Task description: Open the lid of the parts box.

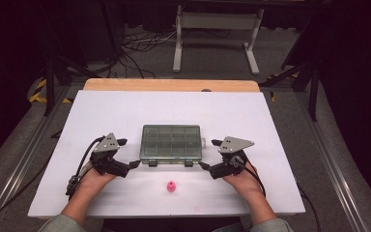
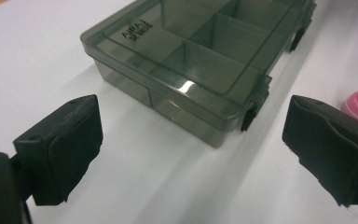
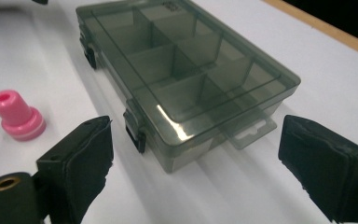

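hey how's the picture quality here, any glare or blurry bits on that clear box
High view: bright white table, dark surroundings, the compartment box small and soft. Left gripper view: a glare spot on the box's lid edge, black jaws blurred up close. Right gripper view: similar glint near the box's front corner; the pink cap is fairly sharp.

Table [image 1: 125,106]: white rectangular top, with a strip of bare wood edge showing along the far side. Lying on it, near the middle: one smoke-grey translucent compartment box [image 1: 171,143], lid shut, two black latches on the near side and a clear hang tab at the right end. Lying on it, nearer the person and apart from the box: one small pink stopper-shaped piece [image 1: 171,186], upright, narrow end up with a hole in its top.
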`<state>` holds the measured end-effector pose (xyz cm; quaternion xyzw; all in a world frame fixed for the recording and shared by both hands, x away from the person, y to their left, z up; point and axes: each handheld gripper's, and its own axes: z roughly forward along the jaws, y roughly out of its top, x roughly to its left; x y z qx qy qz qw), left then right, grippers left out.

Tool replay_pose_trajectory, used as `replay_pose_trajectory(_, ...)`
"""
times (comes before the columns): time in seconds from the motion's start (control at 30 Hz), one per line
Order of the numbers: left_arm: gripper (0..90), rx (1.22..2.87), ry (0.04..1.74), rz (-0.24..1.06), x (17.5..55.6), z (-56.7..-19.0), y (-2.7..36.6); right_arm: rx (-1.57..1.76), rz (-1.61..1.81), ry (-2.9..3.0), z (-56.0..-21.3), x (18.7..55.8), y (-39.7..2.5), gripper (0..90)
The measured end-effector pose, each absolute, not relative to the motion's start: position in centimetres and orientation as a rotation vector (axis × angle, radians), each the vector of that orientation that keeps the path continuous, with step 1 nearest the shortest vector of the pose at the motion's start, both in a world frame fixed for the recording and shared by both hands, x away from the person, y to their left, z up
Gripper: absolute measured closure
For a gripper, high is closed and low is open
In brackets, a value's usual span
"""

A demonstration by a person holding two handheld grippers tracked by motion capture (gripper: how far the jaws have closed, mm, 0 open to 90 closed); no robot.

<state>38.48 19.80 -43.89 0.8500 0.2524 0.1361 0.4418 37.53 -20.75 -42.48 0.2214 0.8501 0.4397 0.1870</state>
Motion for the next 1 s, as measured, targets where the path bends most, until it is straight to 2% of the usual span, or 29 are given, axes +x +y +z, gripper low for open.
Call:
replay_pose_trajectory(0.37, 8.7, 2.19, 0.627, 0.338, 38.4, -44.6, 19.1, 0.629, 1.154, 2.481, -43.4, 37.6, -20.8, 13.4)
replay_pose_trajectory(0.8, 12.4, 2.247, 0.644, 0.272, 38.7, -45.6, 18.7, 0.658, 1.101, 2.559, -44.6, 38.0, -20.4, 13.4)
replay_pose_trajectory(1.0, 16.7, 2.238, 0.647, 0.233, 38.7, -45.8, 18.5, 0.663, 1.102, 2.567, -45.0, 38.0, -20.2, 17.7)
